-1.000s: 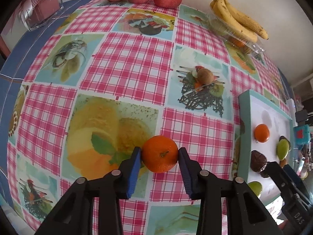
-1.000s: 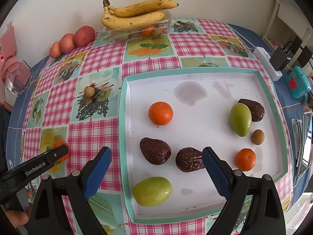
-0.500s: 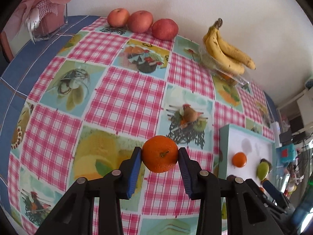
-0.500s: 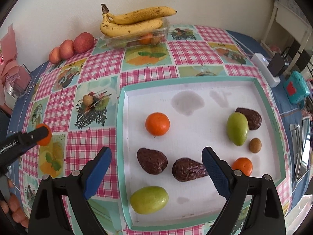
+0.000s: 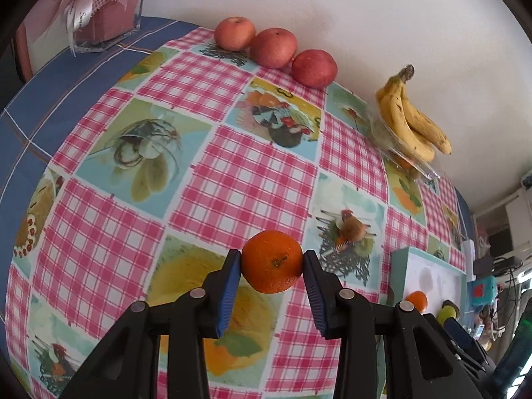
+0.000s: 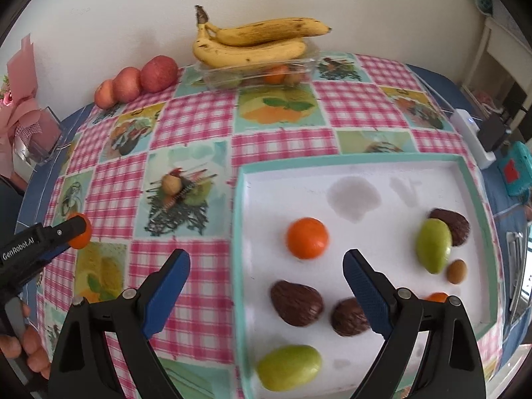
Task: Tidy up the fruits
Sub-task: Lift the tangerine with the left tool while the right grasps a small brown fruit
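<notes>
My left gripper (image 5: 271, 262) is shut on an orange mandarin (image 5: 272, 261) and holds it well above the checked tablecloth; the same mandarin (image 6: 80, 231) shows at the far left of the right wrist view. My right gripper (image 6: 266, 271) hangs open and empty over the left rim of the white tray (image 6: 237, 232). On the tray lie a mandarin (image 6: 307, 237), two dark brown fruits (image 6: 296, 302), two green fruits (image 6: 289, 367), a small brown fruit (image 6: 456, 271) and another mandarin (image 6: 437, 297) half hidden by a finger.
Three red apples (image 5: 272, 46) and bananas (image 5: 412, 123) on a clear box (image 6: 262, 73) line the wall. A small brown fruit (image 6: 172, 183) sits on the cloth. A pink gift box (image 5: 99, 10) stands at the back left; chargers (image 6: 472, 136) lie right of the tray.
My left gripper has lifted the mandarin off the cloth and risen higher. The right gripper has drifted slightly left and nearer to the tray, still open.
</notes>
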The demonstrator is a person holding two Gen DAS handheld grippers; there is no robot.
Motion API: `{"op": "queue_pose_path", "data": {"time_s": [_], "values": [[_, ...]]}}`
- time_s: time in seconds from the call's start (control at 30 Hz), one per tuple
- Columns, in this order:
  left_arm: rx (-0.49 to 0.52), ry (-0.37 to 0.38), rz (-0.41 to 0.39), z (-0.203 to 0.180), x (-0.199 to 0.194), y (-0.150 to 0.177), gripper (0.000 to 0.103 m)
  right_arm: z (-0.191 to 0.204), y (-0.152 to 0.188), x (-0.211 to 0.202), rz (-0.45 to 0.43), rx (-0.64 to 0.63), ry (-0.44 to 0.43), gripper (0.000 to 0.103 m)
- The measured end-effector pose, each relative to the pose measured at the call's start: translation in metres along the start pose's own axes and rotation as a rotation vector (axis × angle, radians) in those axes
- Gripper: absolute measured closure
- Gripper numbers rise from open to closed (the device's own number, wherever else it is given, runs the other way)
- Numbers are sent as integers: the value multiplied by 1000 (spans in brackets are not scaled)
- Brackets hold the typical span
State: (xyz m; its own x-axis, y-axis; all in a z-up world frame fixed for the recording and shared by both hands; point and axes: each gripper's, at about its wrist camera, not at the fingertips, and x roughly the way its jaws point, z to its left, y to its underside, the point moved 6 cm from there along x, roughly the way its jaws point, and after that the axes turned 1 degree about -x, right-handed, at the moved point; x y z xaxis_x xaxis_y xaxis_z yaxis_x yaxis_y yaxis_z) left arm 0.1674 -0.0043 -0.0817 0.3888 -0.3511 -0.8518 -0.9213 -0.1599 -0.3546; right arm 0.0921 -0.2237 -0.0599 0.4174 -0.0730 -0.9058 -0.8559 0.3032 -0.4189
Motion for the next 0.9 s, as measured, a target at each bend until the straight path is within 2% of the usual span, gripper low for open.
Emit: {"op": "queue_pose_path", "data": {"time_s": [0.1,0.33,0.37,0.43,0.5,0.6,0.9], "values": [[-23,31,2,5,3,-3,63,14,-12,4,-2,-12,-25,10],[-66,39,-17,20,2,-14,63,52,-48,12,-20,-57,-81,12],[-69,39,-19,21,2,-15,63,58,-52,16,-16,-66,-88,14],[-73,40,-18,23,3,-16,63,66,-58,26,6,-74,-103,27],[-76,41,-16,24,5,-16,63,72,-62,37,31,-80,-115,32],[-84,48,-8,24,8,-15,63,81,-62,53,65,-91,-114,45],[-120,29,33,32,22,-11,63,95,-59,84,117,-107,-134,65]]}}
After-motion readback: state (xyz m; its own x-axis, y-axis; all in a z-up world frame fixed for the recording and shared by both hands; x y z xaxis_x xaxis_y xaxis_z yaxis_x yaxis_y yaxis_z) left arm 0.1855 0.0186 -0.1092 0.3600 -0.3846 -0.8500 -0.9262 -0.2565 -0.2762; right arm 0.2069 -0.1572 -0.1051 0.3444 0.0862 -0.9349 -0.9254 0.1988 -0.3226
